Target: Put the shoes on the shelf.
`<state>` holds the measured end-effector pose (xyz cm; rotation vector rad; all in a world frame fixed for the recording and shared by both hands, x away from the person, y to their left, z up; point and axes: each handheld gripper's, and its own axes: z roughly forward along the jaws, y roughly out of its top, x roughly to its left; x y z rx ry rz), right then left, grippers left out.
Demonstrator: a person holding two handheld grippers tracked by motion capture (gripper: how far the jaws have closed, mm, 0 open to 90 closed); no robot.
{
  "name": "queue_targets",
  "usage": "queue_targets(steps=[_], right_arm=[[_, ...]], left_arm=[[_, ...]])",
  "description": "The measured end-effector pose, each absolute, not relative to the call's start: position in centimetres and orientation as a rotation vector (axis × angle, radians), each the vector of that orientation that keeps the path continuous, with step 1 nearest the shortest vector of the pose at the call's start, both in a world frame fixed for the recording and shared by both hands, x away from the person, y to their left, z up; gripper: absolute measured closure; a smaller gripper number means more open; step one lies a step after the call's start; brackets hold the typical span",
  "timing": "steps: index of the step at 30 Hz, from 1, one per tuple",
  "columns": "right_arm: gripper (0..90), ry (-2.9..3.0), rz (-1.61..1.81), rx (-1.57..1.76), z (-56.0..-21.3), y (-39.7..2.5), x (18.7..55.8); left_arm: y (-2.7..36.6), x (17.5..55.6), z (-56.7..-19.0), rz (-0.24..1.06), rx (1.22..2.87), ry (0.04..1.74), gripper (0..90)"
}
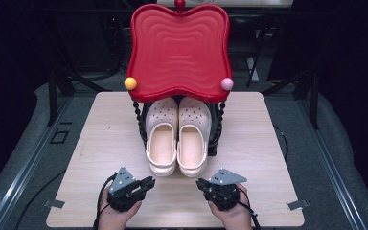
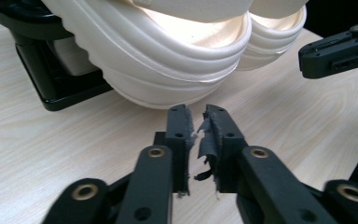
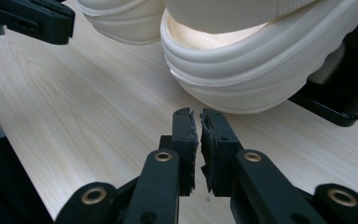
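Observation:
Two cream clogs stand side by side, heels toward me, on a black stand (image 1: 214,139) under a red wavy top (image 1: 179,48). The left clog (image 1: 161,141) (image 2: 168,60) has its heel just beyond my left gripper (image 1: 151,181) (image 2: 198,116), which is shut and holds nothing. The right clog (image 1: 192,141) (image 3: 242,70) sits just ahead of my right gripper (image 1: 199,183) (image 3: 198,119), also shut and empty. Both grippers hover low over the wooden table (image 1: 105,143), close to the heels without touching them.
A yellow ball (image 1: 130,83) and a pink ball (image 1: 227,84) mark the red top's front corners. The stand's black base (image 2: 51,79) (image 3: 345,93) juts out beside each clog. Bare table lies left and right of the stand.

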<state>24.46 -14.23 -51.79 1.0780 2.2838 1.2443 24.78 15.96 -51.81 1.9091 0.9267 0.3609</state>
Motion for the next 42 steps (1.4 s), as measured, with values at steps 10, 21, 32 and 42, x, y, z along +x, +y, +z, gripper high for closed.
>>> queue_targets(steps=[10, 21, 32, 42], right_arm=[[85.9, 2.265, 1.263, 1.076, -51.9, -13.7, 25.0], [89.0, 2.237, 1.274, 1.059, -51.2, -13.8, 25.0], [89.7, 2.214, 1.291, 1.065, -50.7, -14.1, 25.2], [89.7, 2.209, 1.28, 1.072, -50.5, -13.9, 26.5]], left_arm=[[15.1, 25.3, -51.8, 0.35, 1.918, 0.933, 86.7], [15.1, 25.1, -51.3, 0.378, 1.906, 0.932, 89.2], [15.1, 25.8, -50.8, 0.383, 1.915, 0.938, 89.5], [15.2, 27.3, -50.1, 0.419, 1.917, 0.956, 89.5]])
